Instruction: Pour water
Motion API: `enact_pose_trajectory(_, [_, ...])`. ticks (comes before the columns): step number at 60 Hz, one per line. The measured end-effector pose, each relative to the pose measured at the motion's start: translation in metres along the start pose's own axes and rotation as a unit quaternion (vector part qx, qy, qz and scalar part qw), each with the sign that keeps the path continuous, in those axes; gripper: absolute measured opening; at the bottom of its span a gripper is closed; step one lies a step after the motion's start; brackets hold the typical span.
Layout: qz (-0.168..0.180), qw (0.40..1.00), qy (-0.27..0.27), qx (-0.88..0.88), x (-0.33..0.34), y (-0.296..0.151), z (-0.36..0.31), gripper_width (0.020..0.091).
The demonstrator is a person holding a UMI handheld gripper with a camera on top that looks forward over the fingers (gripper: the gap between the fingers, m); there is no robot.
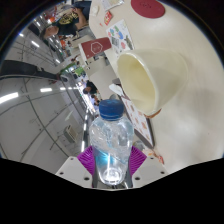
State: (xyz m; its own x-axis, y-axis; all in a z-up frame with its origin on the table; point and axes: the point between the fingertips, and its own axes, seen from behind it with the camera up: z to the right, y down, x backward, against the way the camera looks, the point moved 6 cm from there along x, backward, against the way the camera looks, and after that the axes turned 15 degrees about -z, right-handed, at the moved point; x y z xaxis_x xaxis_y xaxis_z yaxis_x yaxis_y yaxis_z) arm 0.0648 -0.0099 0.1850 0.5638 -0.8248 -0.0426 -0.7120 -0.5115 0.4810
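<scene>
A clear plastic water bottle (109,140) with a blue cap (110,107) is held between my gripper's purple pads (90,159), its cap pointing ahead. My gripper (111,162) is shut on the bottle, with both pads pressing its sides. The whole scene is tilted. Just beyond the cap, slightly to the right, a cream paper cup (152,75) shows its open mouth toward me. The cap is close to the cup's rim but not touching it. No water stream is visible.
A white table surface (195,130) fills the right side under the cup. Printed cards and a red disc (148,8) lie farther on the table. A person (66,22) sits in the distance, in a room with ceiling lights to the left.
</scene>
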Motion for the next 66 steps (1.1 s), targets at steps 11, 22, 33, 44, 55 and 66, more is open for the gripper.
enact_pose_trajectory(11, [-0.013,0.981,0.091,0.172,0.005,-0.004,-0.029,0.0388])
enact_pose_trajectory(22, [0.048,0.821,0.235,0.518,0.057,-0.035,-0.111,0.0388])
enact_pose_trajectory(33, [0.126,0.621,0.356,0.687,0.111,-0.097,-0.136,0.0388])
enact_pose_trajectory(44, [0.123,0.524,0.445,0.716,0.155,-0.168,-0.088,0.0388])
enact_pose_trajectory(55, [0.104,0.525,0.475,0.698,0.180,-0.208,-0.037,0.0386])
enact_pose_trajectory(66, [0.126,0.547,0.458,0.689,0.190,-0.213,-0.025,0.0415])
